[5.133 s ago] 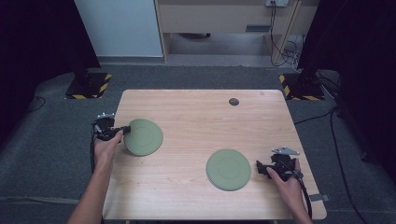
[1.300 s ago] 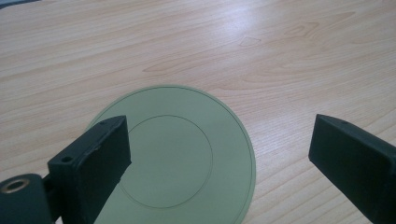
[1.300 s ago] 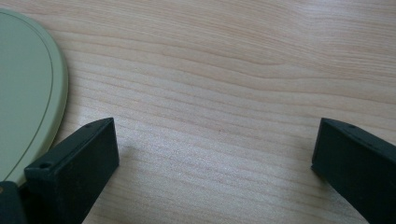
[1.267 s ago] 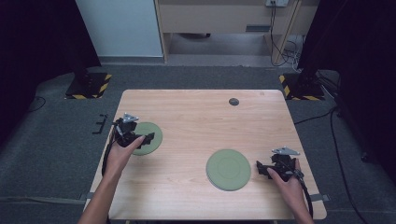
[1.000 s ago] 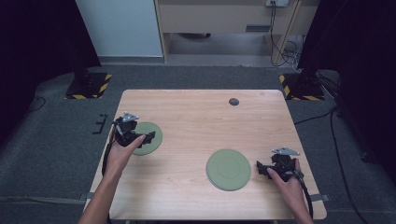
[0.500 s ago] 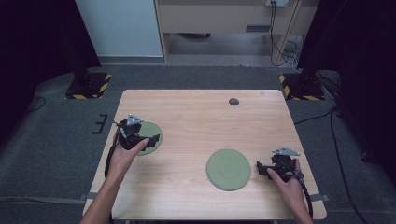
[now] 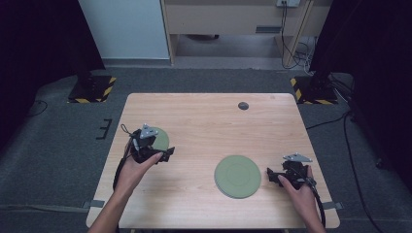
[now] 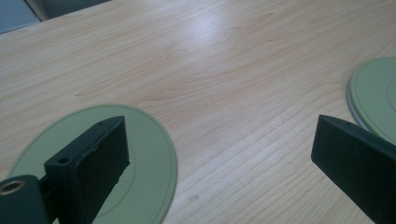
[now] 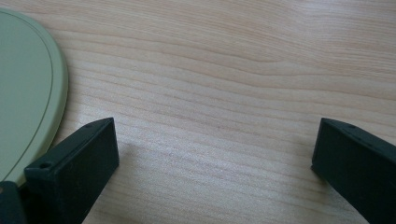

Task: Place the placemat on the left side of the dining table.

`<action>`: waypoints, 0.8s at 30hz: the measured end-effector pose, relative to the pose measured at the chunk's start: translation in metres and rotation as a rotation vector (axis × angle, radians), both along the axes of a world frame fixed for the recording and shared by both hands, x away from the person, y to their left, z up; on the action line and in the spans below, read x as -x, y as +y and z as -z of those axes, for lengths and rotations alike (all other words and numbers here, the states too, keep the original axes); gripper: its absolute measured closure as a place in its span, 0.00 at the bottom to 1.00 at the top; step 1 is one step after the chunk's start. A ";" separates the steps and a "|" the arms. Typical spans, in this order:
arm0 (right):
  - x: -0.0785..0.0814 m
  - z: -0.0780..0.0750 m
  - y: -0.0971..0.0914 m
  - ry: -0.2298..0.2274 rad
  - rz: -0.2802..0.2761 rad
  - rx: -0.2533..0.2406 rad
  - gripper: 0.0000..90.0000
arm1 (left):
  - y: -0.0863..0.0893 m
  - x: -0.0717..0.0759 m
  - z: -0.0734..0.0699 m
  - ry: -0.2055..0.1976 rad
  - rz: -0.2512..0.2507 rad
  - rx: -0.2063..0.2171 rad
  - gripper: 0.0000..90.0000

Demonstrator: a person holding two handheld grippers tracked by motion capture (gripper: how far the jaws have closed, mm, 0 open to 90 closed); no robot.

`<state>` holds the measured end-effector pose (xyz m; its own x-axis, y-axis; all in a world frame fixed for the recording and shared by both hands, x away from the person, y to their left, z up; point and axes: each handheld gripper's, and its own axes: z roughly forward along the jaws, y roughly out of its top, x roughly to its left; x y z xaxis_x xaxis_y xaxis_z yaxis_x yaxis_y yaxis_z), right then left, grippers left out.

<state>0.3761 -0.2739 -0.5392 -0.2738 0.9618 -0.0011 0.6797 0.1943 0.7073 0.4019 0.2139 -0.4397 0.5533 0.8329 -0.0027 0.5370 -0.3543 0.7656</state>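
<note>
Since five seconds ago the left tongs [image 7: 167, 154] have come in from the table's left edge and now sit over the near side of the small green plate [image 7: 159, 139], covering much of it; the right tongs [image 7: 270, 174] have not shifted.

From the high view, the small plate lies on the left part of the tabletop [image 7: 209, 121], and a larger green plate [image 7: 237, 175] lies right of centre toward the near edge. The right tongs rest just beside that larger plate's right rim. A small dark round disc [image 7: 243, 106] sits near the far edge, well apart from both plates. How wide the jaws stand is hard to judge from up there.

The left gripper view settles that: the left tongs [image 8: 219, 154] are spread wide, one jaw above the small plate [image 8: 149, 135], the other near the rim of the larger plate [image 8: 373, 93], with bare wood between. They pinch nothing.

The right gripper view shows the right tongs [image 9: 215, 149] likewise spread wide over bare wood, with the larger plate's rim [image 9: 32, 84] beside one jaw and nothing gripped.
</note>
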 end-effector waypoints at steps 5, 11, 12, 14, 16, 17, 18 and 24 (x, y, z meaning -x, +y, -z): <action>0.000 0.000 0.000 0.000 0.000 0.000 0.01 | -0.005 0.004 0.003 -0.002 0.011 0.006 0.04; 0.000 0.000 0.000 0.000 -0.002 0.000 0.01 | -0.009 0.011 0.005 0.000 0.022 0.011 0.04; 0.000 0.000 0.000 0.000 -0.002 0.000 0.01 | -0.011 0.013 0.005 0.001 0.025 0.018 0.04; 0.000 0.000 0.000 0.000 -0.002 0.000 0.01 | -0.015 0.018 0.007 0.000 0.040 0.017 0.04; 0.000 0.000 0.000 0.000 -0.002 0.000 0.01 | -0.019 0.022 0.009 0.000 0.056 0.017 0.04; 0.000 0.000 0.000 -0.001 -0.002 0.000 0.01 | -0.020 0.023 0.009 0.002 0.060 0.019 0.04; 0.000 0.000 0.000 0.000 -0.002 0.000 0.01 | -0.022 0.025 0.011 0.002 0.066 0.019 0.04; 0.001 0.000 0.000 0.000 0.000 0.000 0.01 | -0.031 0.031 0.016 0.002 0.087 0.009 0.04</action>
<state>0.3754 -0.2741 -0.5392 -0.2740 0.9617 -0.0010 0.6798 0.1945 0.7071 0.3710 0.1833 -0.4559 0.6238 0.7815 -0.0113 0.5063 -0.3930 0.7676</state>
